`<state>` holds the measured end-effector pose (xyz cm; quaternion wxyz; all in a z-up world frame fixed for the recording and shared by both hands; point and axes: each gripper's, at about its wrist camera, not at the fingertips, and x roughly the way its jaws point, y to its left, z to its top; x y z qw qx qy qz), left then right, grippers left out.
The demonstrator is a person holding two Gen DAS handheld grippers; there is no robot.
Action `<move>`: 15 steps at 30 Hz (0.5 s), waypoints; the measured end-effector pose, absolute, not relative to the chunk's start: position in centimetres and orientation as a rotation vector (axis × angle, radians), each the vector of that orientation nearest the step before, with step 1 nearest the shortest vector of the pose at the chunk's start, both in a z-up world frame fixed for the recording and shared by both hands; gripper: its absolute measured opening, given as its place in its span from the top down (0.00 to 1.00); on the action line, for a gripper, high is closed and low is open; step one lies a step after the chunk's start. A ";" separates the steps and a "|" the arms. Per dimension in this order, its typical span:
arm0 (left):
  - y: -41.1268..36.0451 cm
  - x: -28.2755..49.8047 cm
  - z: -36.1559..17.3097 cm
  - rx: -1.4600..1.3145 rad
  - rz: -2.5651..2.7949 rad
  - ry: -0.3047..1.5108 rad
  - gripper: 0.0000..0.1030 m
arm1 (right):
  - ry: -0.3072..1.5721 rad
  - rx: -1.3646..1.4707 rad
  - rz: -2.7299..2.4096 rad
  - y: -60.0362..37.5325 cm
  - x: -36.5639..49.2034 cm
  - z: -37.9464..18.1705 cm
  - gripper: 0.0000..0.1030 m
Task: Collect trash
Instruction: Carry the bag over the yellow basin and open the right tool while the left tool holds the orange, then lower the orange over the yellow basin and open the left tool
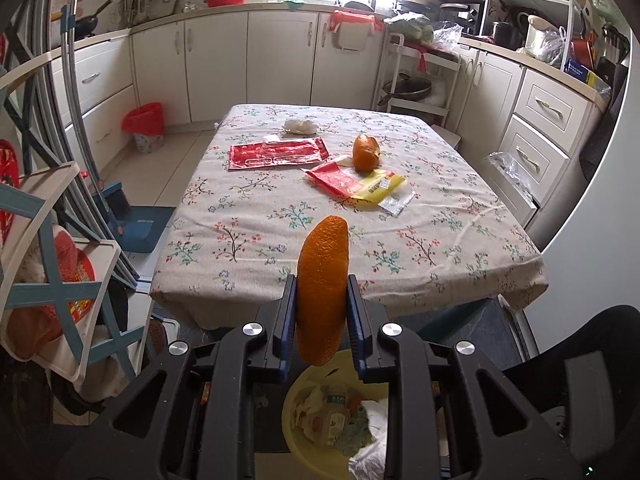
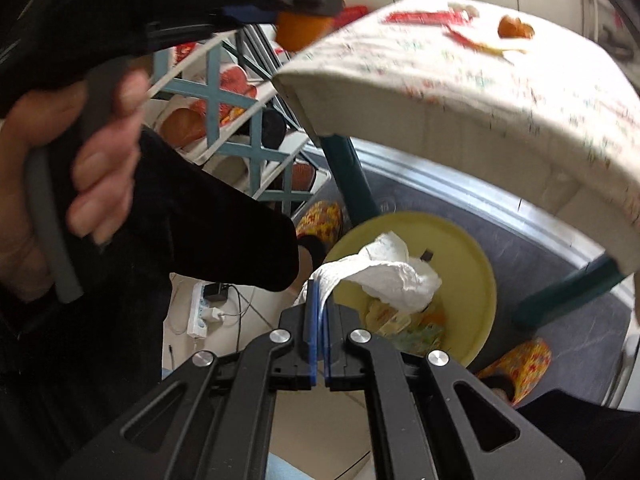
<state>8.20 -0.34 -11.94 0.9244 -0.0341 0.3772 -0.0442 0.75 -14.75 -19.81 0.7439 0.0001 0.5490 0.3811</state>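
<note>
Above the yellow bin (image 1: pixel 304 408), my left gripper (image 1: pixel 322 312) clamps an orange peel (image 1: pixel 322 292). At the bin's 9 o'clock rim, my right gripper (image 2: pixel 320 300) pinches a white tissue (image 2: pixel 384 276).

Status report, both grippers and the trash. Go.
Left gripper shut on orange peel. Right gripper shut on tissue over yellow bin. Nothing blocking.

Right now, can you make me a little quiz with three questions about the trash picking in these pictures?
1. True or false: the left gripper is shut on a piece of orange peel.
2. What is the right gripper pinching? A) a red wrapper B) a white tissue C) a spoon
3. Fill in: the bin under the table edge is coloured ____.

Key: 1 true. 2 B. 3 yellow.
</note>
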 end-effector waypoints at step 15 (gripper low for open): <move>-2.2 5.3 -13.3 -0.027 -0.129 0.821 0.79 | 1.263 0.130 0.624 -17.8 1.8 -20.9 0.52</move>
